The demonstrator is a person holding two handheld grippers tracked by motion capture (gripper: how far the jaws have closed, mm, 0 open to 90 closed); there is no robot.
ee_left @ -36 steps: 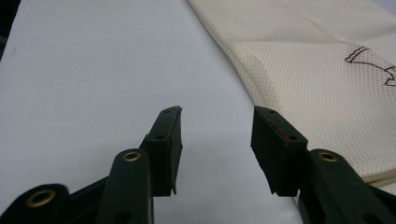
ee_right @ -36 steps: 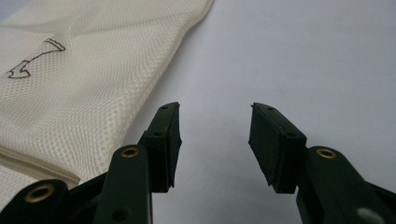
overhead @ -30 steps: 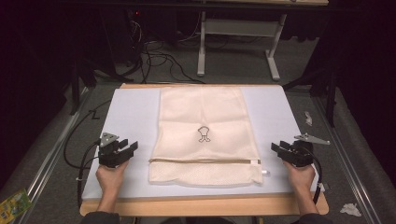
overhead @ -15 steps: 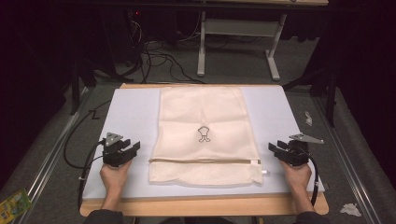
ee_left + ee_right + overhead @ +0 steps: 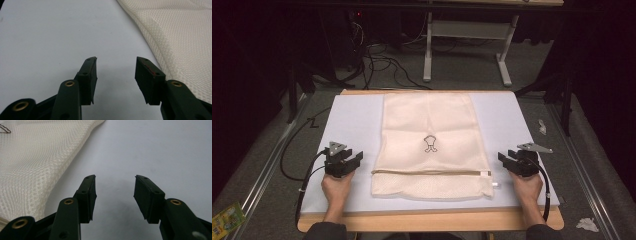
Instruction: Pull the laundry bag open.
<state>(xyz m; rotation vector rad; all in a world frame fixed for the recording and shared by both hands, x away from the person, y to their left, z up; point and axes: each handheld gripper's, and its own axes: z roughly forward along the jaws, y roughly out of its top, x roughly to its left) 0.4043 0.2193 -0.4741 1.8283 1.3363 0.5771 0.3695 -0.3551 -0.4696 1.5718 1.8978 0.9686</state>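
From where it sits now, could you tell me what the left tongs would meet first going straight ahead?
Probably nothing soon: the open left tongs point along the bare white mat, with the mesh laundry bag just off to their right side.

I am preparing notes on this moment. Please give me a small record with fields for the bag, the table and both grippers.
bag: cream mesh laundry bag, flat, zipper near the person's edge
surface: pale mat on a wooden table
left gripper: jaws open, nothing between them, beside the bag's left edge, apart from it
right gripper: jaws open, nothing between them, beside the bag's right edge, apart from it
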